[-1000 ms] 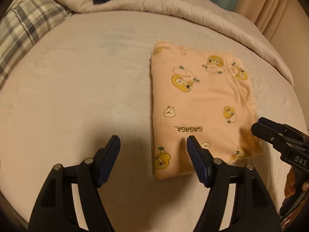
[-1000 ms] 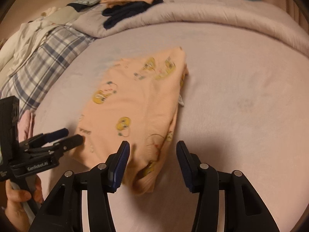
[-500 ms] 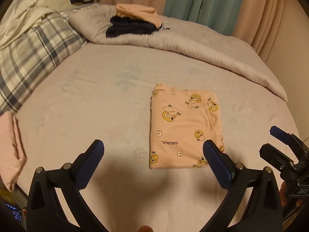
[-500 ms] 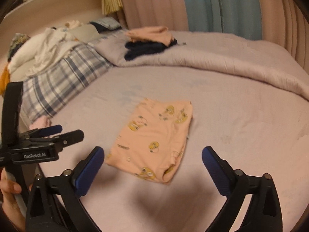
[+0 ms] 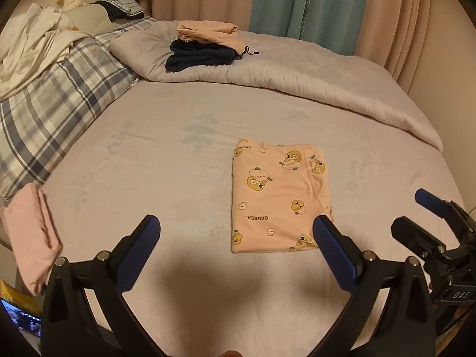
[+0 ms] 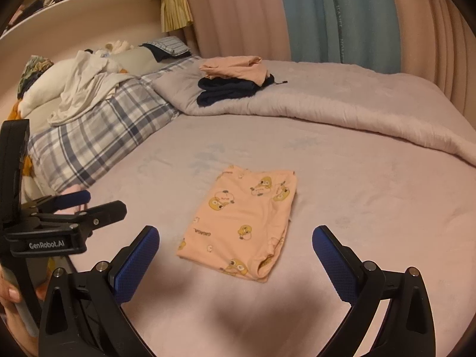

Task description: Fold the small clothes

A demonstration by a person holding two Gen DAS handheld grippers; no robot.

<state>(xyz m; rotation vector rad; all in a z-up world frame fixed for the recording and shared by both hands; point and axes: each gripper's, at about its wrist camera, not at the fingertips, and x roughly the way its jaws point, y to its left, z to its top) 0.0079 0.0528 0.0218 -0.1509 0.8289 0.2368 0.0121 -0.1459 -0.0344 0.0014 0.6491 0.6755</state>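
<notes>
Peach folded garment [image 5: 276,196] lies flat, its near-right corner hidden behind the left gripper [image 5: 236,236]; both it and the right gripper [image 6: 235,242] have spread wide and drawn back.

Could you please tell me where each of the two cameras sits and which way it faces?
Left wrist: on the left gripper, facing across the bed toward the curtains; right gripper at the right edge.
Right wrist: on the right gripper, same heading; left gripper and hand at left.
Shared: folded peach garment, clothes stack, both grippers open.

Bare sheet [image 5: 166,160] rings folded garment [image 5: 276,196].
</notes>
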